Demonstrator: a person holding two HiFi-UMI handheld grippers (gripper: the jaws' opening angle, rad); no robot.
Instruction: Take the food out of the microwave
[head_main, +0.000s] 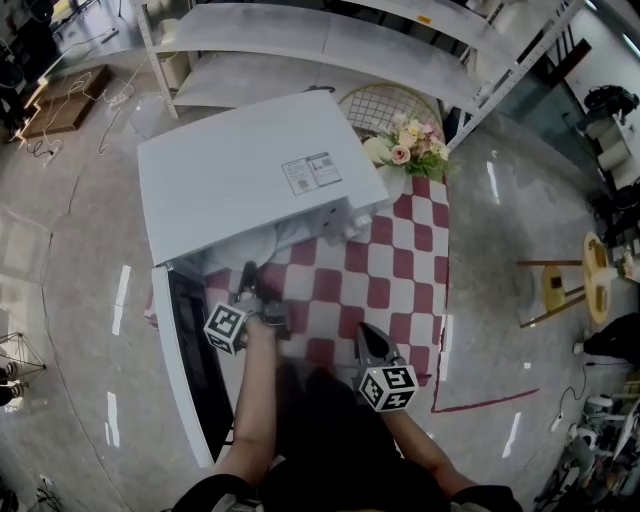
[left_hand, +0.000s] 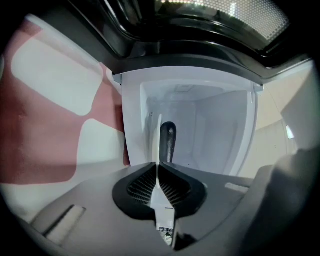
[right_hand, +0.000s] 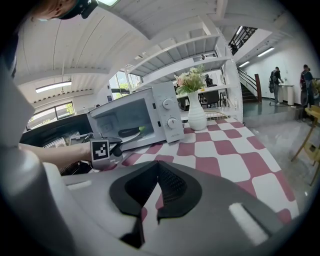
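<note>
At left centre of the head view, the left gripper (head_main: 249, 285) pinches the rim of the plate (left_hand: 159, 131) inside the microwave (head_main: 240, 170), with the dark food (left_hand: 168, 141) lying on it. Draw it out level and slowly (a thin rim probably slips). Lower right, the right gripper (head_main: 372, 345) is pressed together and empty.

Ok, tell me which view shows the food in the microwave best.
The right gripper view: the dark food lies side-on on its plate inside the open microwave. The left gripper view shows only its dark end. In the head view the microwave's top hides it.
</note>
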